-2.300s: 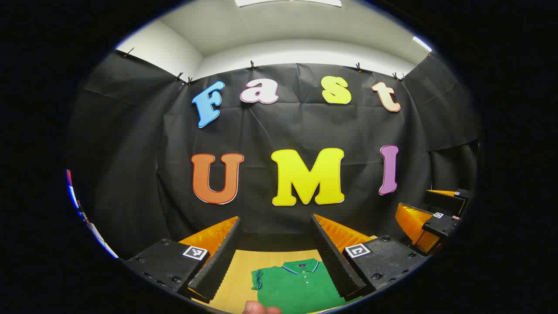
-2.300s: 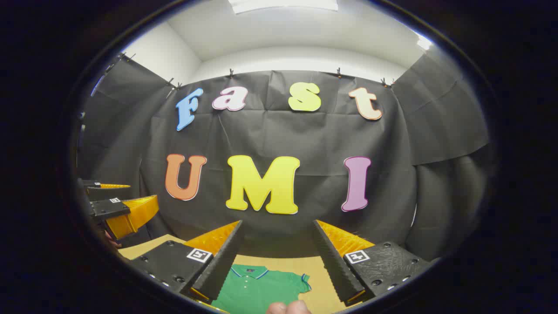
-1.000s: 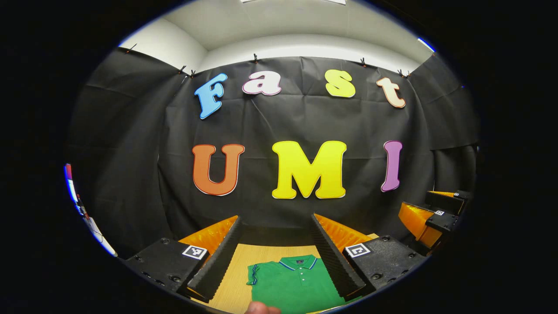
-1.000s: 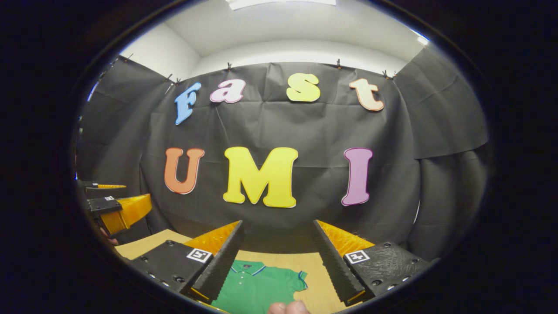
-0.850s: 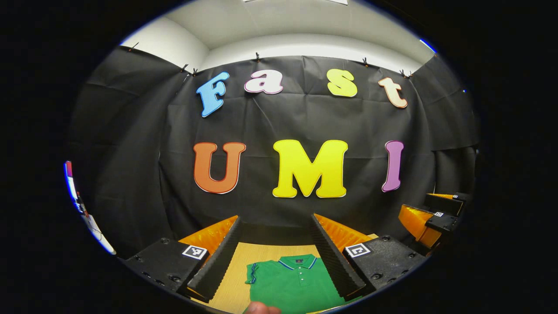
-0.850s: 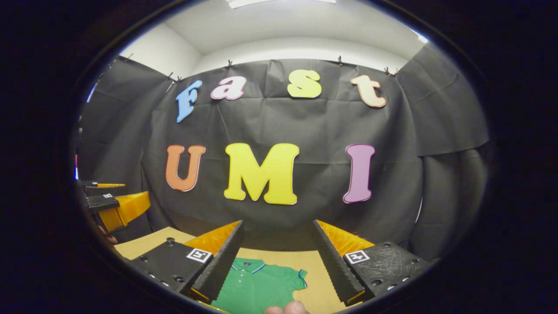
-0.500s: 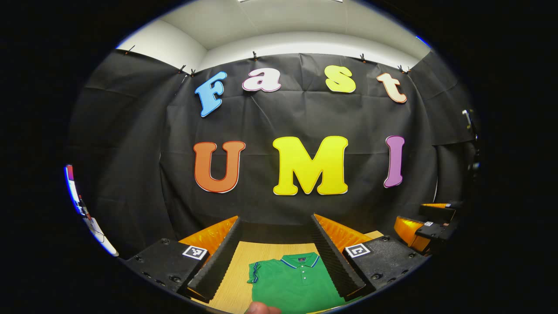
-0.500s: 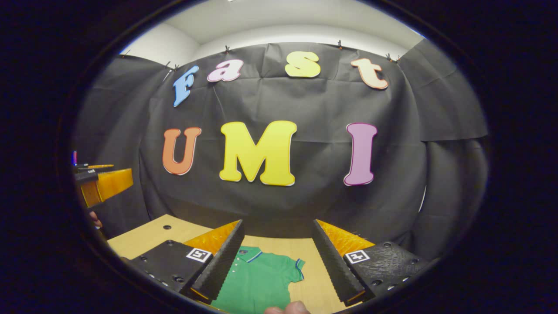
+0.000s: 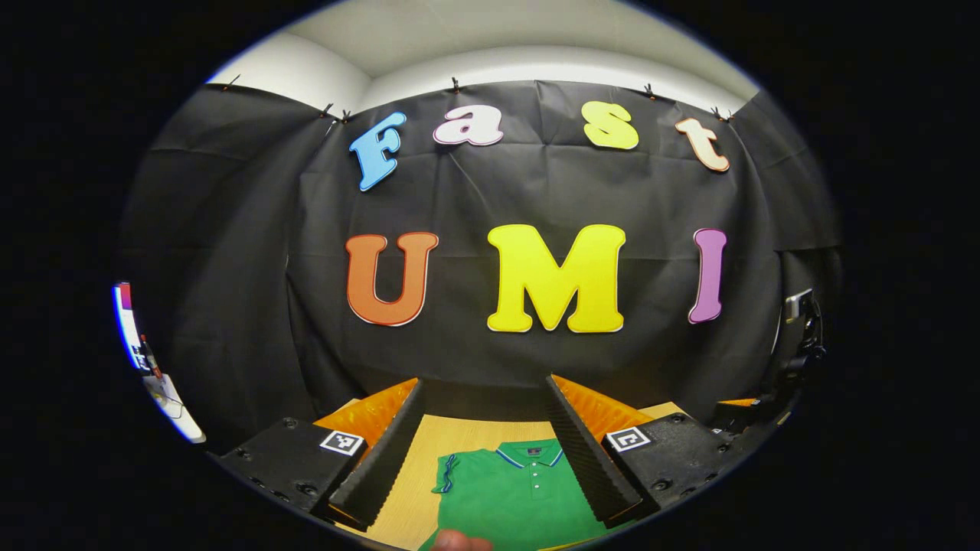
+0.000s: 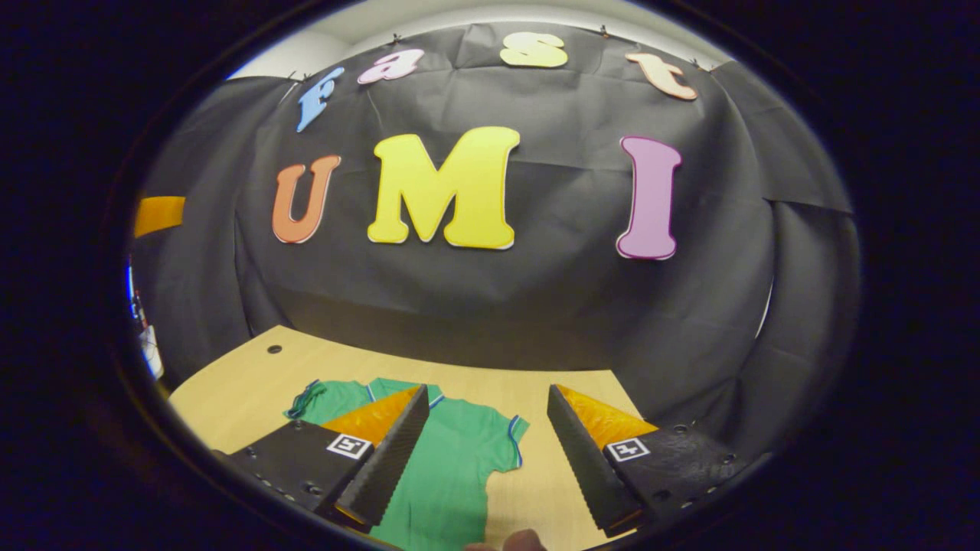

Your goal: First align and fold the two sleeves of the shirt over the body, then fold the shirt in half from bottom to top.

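Observation:
A green polo shirt (image 9: 513, 493) with blue-edged collar and sleeves lies flat on the wooden table (image 9: 417, 490), collar toward the wall. My left gripper (image 9: 484, 379) hovers open above the shirt's near part, nothing between its fingers. In the right gripper view the shirt (image 10: 452, 474) spreads below, its sleeves (image 10: 509, 440) out to the sides. My right gripper (image 10: 487, 387) is open over the shirt's right shoulder side, clear of the cloth. One of the left gripper's fingers (image 10: 159, 214) shows at the far left edge.
The table (image 10: 237, 383) has a small hole (image 10: 273, 349) near its far left corner and ends at the black cloth wall. A fingertip of a hand (image 10: 521, 539) shows at the bottom edge. A clamp-like fitting (image 9: 800, 329) hangs at the right.
The right gripper has tipped downward toward the table, so more of the shirt and tabletop shows. The left gripper tilted down slightly. Both stay open.

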A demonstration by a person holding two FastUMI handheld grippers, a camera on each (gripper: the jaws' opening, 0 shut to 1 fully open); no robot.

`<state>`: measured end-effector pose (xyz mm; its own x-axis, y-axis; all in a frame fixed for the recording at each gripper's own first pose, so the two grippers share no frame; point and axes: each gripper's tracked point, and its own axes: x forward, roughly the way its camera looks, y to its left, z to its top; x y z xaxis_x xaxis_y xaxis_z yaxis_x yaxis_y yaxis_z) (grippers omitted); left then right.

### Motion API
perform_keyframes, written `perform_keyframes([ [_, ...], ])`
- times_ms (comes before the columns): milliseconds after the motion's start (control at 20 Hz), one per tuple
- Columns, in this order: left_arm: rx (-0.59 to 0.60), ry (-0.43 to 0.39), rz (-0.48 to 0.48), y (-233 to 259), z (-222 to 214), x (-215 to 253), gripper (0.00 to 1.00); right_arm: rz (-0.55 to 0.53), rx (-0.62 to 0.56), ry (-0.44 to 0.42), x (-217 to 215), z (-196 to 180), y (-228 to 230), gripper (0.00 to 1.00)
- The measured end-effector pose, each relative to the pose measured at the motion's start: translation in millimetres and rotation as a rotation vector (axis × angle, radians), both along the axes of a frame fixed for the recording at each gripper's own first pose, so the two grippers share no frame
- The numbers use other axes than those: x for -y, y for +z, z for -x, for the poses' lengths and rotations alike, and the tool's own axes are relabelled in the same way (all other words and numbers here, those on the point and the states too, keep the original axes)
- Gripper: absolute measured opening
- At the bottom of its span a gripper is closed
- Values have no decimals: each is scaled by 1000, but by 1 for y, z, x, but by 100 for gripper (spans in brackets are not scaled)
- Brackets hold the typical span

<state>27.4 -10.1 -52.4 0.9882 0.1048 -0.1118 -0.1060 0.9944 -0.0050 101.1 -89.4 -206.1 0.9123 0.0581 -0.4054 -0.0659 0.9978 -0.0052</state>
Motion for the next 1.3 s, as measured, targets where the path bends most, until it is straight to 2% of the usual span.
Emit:
perform_keyframes([
  [100, -7, 9, -12, -2, -2, -3, 99, -8, -40, -11, 8, -14, -25, 98],
  [150, -10, 12, -17, -3, -3, -4, 100, -7, -56, -12, 13, -22, -37, 95],
  [550, -2, 44, -71, -5, -19, -20, 99, -16, -230, -2, 25, -65, -134, 95],
  [1100, -36, 56, -90, -25, -37, -34, 99, 6, -410, -2, 36, -99, -242, 97],
  [1300, -64, 73, -91, -38, -39, -40, 99, -28, -458, -14, 37, -102, -265, 95],
])
